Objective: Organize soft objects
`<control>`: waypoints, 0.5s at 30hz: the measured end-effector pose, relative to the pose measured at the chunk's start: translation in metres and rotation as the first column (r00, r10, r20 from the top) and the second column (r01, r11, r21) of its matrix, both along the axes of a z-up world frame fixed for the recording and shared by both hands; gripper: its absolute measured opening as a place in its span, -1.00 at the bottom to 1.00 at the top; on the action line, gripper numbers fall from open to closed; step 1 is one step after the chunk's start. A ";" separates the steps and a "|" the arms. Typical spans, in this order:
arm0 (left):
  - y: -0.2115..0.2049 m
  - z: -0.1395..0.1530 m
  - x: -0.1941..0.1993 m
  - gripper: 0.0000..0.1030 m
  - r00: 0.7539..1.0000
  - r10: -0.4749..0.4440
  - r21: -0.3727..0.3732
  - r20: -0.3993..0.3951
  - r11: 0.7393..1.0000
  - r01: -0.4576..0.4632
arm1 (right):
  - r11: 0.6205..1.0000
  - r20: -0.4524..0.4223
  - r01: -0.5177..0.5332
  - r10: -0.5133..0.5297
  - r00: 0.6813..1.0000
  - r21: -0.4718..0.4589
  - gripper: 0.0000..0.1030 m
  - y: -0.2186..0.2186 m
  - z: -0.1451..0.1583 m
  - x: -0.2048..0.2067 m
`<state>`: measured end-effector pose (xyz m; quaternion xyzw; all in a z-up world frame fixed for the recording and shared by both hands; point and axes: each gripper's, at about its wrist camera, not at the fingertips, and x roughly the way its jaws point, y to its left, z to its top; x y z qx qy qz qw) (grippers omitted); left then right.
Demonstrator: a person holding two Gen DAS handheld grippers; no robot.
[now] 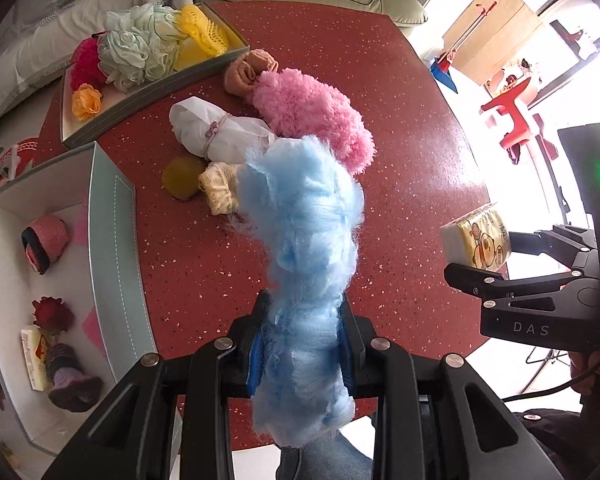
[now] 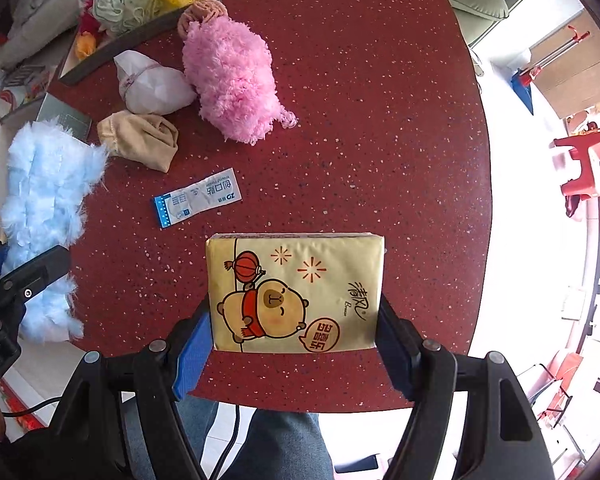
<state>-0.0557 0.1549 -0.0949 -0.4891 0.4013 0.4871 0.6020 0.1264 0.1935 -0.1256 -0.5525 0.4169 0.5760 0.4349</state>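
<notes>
Two hand-held grippers hover above a dark red speckled table [image 1: 400,128]. In the left wrist view, the left gripper [image 1: 304,344] is clenched on a fluffy blue bundle [image 1: 304,240] that fills the centre of the frame. In the right wrist view, the right gripper [image 2: 296,332] grasps a yellow tissue pack [image 2: 296,292], printed with a cartoon bear, at lower centre. At the left edge of the left view sit two open boxes: the nearer box [image 1: 116,248] at lower left holds small knitted items, the farther box [image 1: 148,88] at upper left holds bath puffs. A pink fuzzy bundle [image 1: 312,116], a white tied bundle [image 1: 216,132] and a beige roll [image 1: 220,192] lie loose mid-table. Likely risks: the blue fluff, pinched only low down, may sag or slip free, and the smooth pack could slide from the pads if tilted.
</notes>
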 end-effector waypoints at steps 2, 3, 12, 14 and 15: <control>0.000 0.002 -0.005 -0.39 1.000 0.013 0.013 0.006 1.000 -0.013 | 1.000 0.009 -0.013 0.013 1.000 0.007 0.48 0.002 -0.002 -0.005; 0.000 0.003 -0.007 -0.39 1.000 0.021 0.018 0.009 1.000 -0.021 | 1.000 0.013 -0.022 0.021 1.000 0.012 0.48 0.003 -0.001 -0.007; -0.006 0.013 -0.037 -0.39 0.992 0.118 0.065 0.046 0.991 -0.121 | 0.994 0.044 -0.103 0.101 0.994 0.048 0.48 0.005 0.019 -0.033; -0.008 0.015 -0.045 -0.39 0.989 0.140 0.074 0.050 0.987 -0.144 | 0.991 0.049 -0.120 0.118 0.992 0.054 0.48 0.006 0.022 -0.039; -0.010 0.016 -0.049 -0.39 0.987 0.154 0.078 0.052 0.984 -0.157 | 0.990 0.050 -0.130 0.128 0.991 0.059 0.48 0.006 0.024 -0.043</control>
